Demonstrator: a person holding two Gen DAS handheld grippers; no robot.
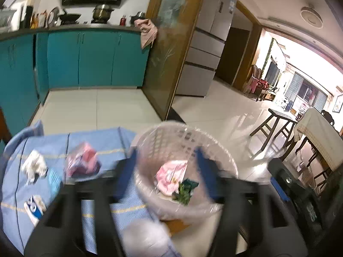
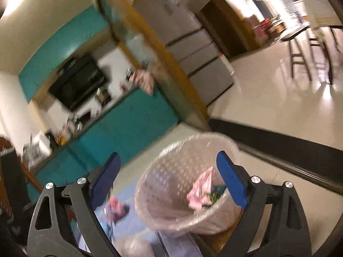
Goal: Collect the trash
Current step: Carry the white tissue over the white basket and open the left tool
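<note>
Both of your tools are released and hold nothing. The left tool (image 1: 165,171) frames the basket (image 1: 223,160) in the lower middle of the left view, and the right tool (image 2: 169,182) does the same in the lower middle of the right view, its jaws spread wide.

The basket, lined with a clear bag, already holds a pink wrapper (image 1: 171,176) and a green scrap (image 1: 185,189).

What is left lies on the blue cloth (image 1: 100,139) over the tabletop, at the lower left of the left view:

- A pink packet (image 1: 82,160) just left of the basket.
- A white crumpled tissue (image 1: 34,166) further left.
- A blue-and-white wrapper (image 1: 35,207) below that.

Expect all three to be very light, soft and crushable. The packet looks like slick film, so it may slide between the pads. Pinch it across its bunched middle rather than at a flat edge. Take the tissue at its highest crumple, clear of the cloth, or you may snag the cloth along with it. The pictures are blurred, so finer detail is unclear.
</note>
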